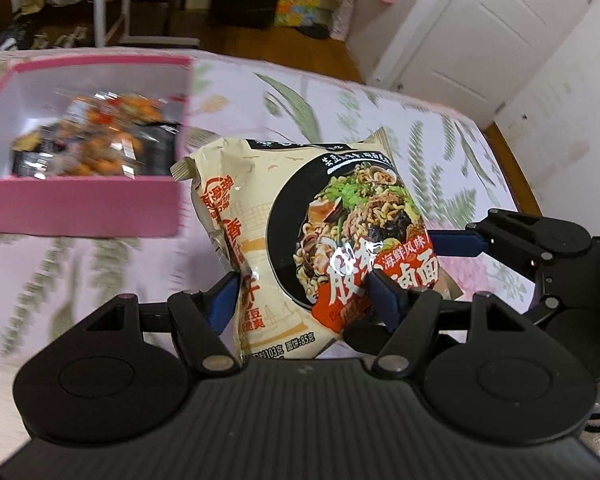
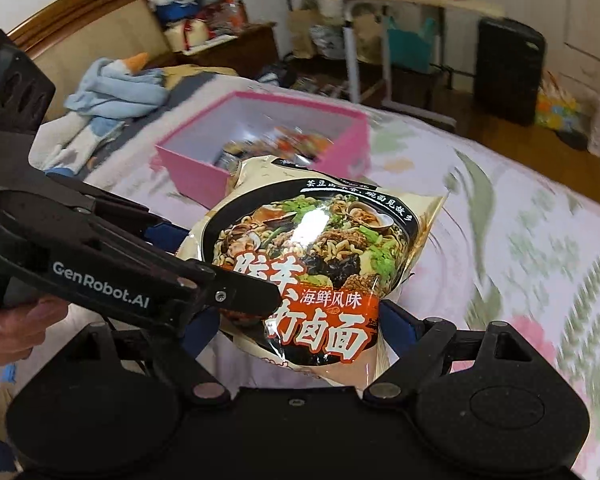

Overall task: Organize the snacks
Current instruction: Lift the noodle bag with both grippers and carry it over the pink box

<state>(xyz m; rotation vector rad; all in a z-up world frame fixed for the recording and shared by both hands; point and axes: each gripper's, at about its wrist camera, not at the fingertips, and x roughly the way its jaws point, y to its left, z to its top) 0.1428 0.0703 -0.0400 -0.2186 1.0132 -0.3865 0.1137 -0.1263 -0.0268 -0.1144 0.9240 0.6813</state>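
Note:
A cream instant noodle packet (image 1: 300,232) with a bowl picture is held above the bed. My left gripper (image 1: 300,300) is shut on its lower edge. My right gripper (image 2: 296,332) is also shut on the same packet (image 2: 308,248); in the left wrist view it (image 1: 460,240) reaches in from the right. The left gripper (image 2: 236,296) comes in from the left in the right wrist view. A pink box (image 1: 80,204) holding other snack packets (image 1: 96,140) sits on the bed to the left of and beyond the packet, and also shows in the right wrist view (image 2: 340,148).
The floral bedspread (image 1: 340,112) covers the bed. A blue-and-white plush toy (image 2: 108,96) lies near the headboard. A white door (image 1: 480,32) stands at the right. A black case (image 2: 508,68) and bags stand on the wooden floor beyond the bed.

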